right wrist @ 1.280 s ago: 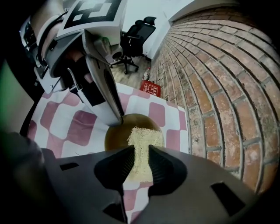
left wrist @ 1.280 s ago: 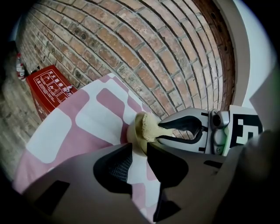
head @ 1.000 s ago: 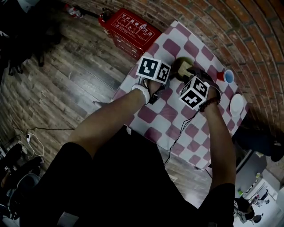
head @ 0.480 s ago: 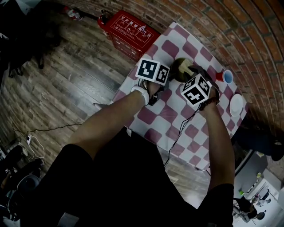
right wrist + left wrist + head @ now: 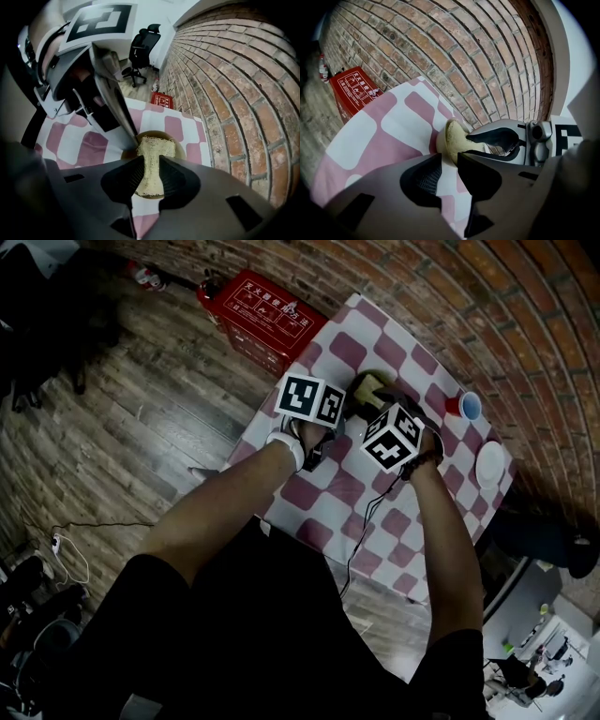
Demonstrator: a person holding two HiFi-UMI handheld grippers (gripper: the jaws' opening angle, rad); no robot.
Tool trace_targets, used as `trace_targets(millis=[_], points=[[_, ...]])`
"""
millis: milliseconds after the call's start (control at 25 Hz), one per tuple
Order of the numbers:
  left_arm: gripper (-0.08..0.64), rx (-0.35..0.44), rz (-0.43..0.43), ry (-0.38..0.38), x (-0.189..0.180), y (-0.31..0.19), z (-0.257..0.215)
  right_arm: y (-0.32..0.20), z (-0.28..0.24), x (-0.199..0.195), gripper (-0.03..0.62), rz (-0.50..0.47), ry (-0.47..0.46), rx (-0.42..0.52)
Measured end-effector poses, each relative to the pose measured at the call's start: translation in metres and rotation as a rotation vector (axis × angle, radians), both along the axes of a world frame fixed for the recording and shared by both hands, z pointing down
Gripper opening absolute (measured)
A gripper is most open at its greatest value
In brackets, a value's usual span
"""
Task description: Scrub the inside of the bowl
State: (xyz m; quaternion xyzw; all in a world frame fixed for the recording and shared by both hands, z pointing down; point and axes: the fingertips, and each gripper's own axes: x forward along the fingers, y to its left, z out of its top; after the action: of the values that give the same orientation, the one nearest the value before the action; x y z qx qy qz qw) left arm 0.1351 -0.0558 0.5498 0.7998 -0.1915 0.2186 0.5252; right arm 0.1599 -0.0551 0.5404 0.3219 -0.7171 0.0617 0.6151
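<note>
A tan bowl (image 5: 367,383) stands on the red-and-white checked table (image 5: 330,504) near the brick wall. My left gripper (image 5: 345,397) is shut on the bowl's near rim (image 5: 451,140); in the left gripper view its jaws (image 5: 449,157) pinch the rim between them. My right gripper (image 5: 382,401) is shut on a pale fibrous scrub pad (image 5: 154,149), and the pad hangs over the inside of the bowl (image 5: 179,143). In the right gripper view the left gripper (image 5: 108,105) reaches in from the upper left to the rim.
A blue-rimmed cup (image 5: 469,407) and a small white plate (image 5: 490,463) stand further right on the table. A red box (image 5: 267,304) lies on the wooden floor beyond the table's left corner. The brick wall (image 5: 454,51) runs close behind the bowl.
In the head view both grippers and the bowl sit a little more up and left than before, and the right gripper's cube has turned slightly. Both grips are unchanged.
</note>
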Motion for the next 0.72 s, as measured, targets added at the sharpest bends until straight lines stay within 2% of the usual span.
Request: trace_targets(millis=[120,240,400,600,720], points=[[0.115,-0.003,-0.005,0.000,-0.001,-0.001,0.001,-0.010,-0.002,0.001,0.110,0.050,-0.032,0.022],[0.115,-0.006,-0.008,0.005,0.000,0.000,0.001,-0.014,-0.006,0.010,0.110,0.060,-0.020,0.045],[0.115,-0.011,-0.007,0.010,0.001,-0.001,0.001,-0.007,-0.007,0.020,0.110,0.014,0.034,0.033],[0.115,-0.010,-0.011,0.000,-0.001,-0.004,0.003,0.011,-0.002,0.011,0.110,-0.087,0.088,-0.006],[0.115,-0.007,-0.013,-0.007,-0.002,-0.004,0.003,0.010,0.003,0.006,0.110,-0.092,0.094,-0.009]])
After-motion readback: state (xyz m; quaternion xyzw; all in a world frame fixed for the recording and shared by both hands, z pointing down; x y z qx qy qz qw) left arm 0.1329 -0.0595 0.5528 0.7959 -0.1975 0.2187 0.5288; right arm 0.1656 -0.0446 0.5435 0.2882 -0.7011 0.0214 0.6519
